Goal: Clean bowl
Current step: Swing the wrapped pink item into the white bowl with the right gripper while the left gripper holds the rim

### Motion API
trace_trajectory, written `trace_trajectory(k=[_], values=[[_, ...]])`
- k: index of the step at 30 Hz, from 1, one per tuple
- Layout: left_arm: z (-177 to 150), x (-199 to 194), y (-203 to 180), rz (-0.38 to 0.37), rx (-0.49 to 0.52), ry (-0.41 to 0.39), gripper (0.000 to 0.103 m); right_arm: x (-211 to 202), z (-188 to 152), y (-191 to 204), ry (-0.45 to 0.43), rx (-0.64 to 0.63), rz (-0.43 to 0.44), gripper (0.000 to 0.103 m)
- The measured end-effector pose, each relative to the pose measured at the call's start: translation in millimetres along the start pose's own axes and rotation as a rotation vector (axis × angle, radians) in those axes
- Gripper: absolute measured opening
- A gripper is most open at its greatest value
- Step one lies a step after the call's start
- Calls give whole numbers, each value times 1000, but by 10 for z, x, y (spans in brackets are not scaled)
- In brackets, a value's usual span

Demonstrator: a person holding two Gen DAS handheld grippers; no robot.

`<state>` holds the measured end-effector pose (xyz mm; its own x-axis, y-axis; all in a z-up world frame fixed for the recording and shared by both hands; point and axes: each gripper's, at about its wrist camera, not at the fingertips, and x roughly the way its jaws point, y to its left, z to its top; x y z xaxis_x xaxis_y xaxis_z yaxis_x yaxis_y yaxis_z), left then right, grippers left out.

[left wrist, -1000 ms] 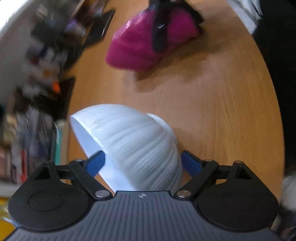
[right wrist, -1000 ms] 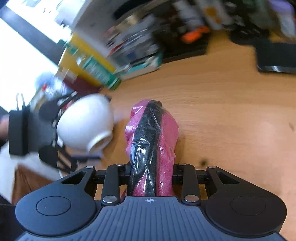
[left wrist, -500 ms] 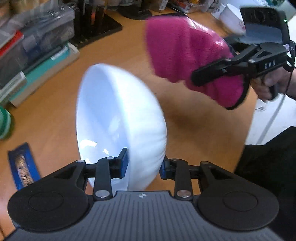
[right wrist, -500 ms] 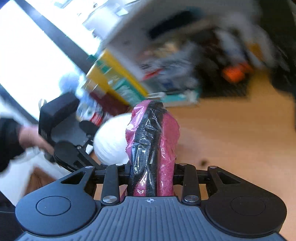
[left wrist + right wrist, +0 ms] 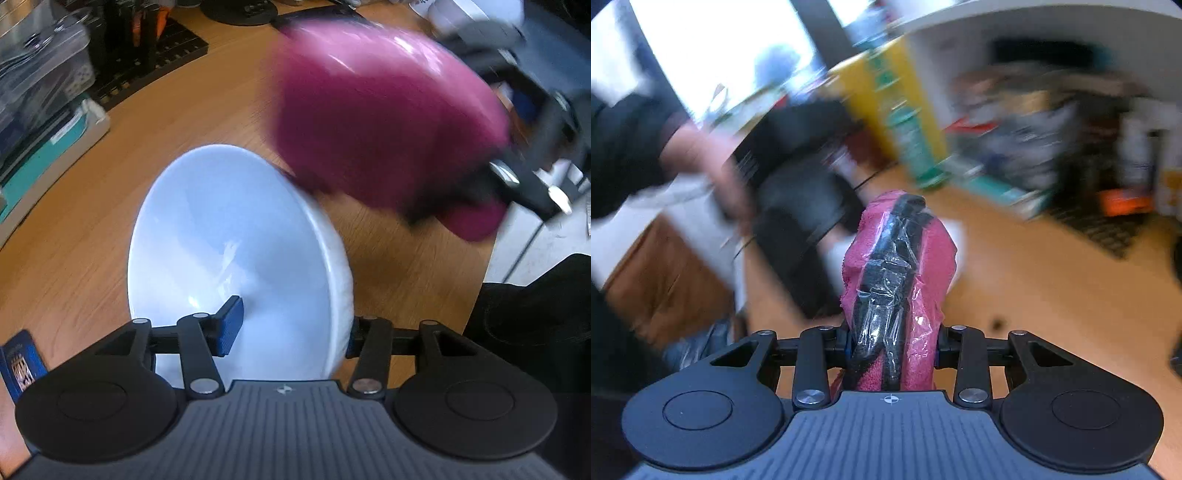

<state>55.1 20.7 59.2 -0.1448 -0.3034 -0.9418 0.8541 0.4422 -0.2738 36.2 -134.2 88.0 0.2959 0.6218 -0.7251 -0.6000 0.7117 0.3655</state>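
Note:
A white bowl (image 5: 229, 240) stands tilted on its side in the left wrist view, its hollow facing left and up. My left gripper (image 5: 291, 328) is shut on the bowl's wall, one blue pad (image 5: 231, 326) inside and the other outside. A blurred pink cloth (image 5: 380, 122) hangs close above the bowl's upper right rim. In the right wrist view my right gripper (image 5: 892, 343) is shut on that pink cloth (image 5: 931, 258), which is wrapped in clear film with a black strip. Only a white sliver of the bowl (image 5: 956, 236) shows behind the cloth.
The wooden table (image 5: 92, 206) lies under both tools. Books, boxes and a black rack (image 5: 147, 62) line its far left side. A blue booklet (image 5: 18, 363) lies at the near left. A hand and dark sleeve (image 5: 639, 147) hold the other tool. The table edge (image 5: 491, 254) runs along the right.
The bowl has turned from rim-down to lying open towards the camera. The pink cloth has come in from the far right to just over the bowl's rim.

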Motion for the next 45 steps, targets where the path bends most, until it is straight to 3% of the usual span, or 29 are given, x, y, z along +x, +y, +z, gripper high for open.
trace_trajectory(k=[1,6,8,11,15,18,24,25,26,28,29,30,31,32,34,36,39,41,44,45], values=[[26,17,-14,-2,2,6,53,11,37,-41,-2,8,-20,37],[91,77,-65,11,-4,-13,63,-21,-94,217,81,-107,100,38],[109,135,-284,122,108,-24,64,-77,-177,186,73,-71,98,38],[26,182,-520,249,264,-25,89,-174,-290,20,18,40,70,39],[-441,283,-935,495,792,-43,103,-304,-442,-202,-56,189,33,40],[-633,335,-945,561,1044,-9,103,-402,-556,-369,-112,300,4,40],[-652,340,-822,583,1281,39,103,-497,-701,-368,-155,356,-2,40],[-657,326,-734,583,1295,49,101,-496,-724,-362,-157,363,0,40],[-611,322,-681,555,1300,83,92,-492,-746,-341,-156,366,-1,40],[-532,295,-686,502,1261,139,59,-467,-761,-316,-162,374,0,40],[-452,274,-687,462,1178,192,27,-453,-759,-308,-166,377,1,40],[-432,291,-649,460,1143,187,25,-457,-753,-295,-167,369,0,40],[-218,265,-543,383,894,158,27,-461,-747,-282,-166,360,-2,40],[-173,253,-509,359,835,152,26,-454,-731,-273,-162,349,-1,40],[4,205,-337,215,529,81,26,-367,-617,-272,-135,300,6,40],[110,251,-202,118,324,22,31,-261,-513,-292,-106,250,10,40],[273,360,-76,46,209,4,34,6,-253,-194,-33,119,61,39],[310,411,26,11,164,2,34,157,-172,66,69,-47,122,39],[448,516,206,-32,128,10,36,206,-317,422,213,-245,237,39],[456,528,220,-34,129,12,38,192,-361,435,227,-249,244,39]])
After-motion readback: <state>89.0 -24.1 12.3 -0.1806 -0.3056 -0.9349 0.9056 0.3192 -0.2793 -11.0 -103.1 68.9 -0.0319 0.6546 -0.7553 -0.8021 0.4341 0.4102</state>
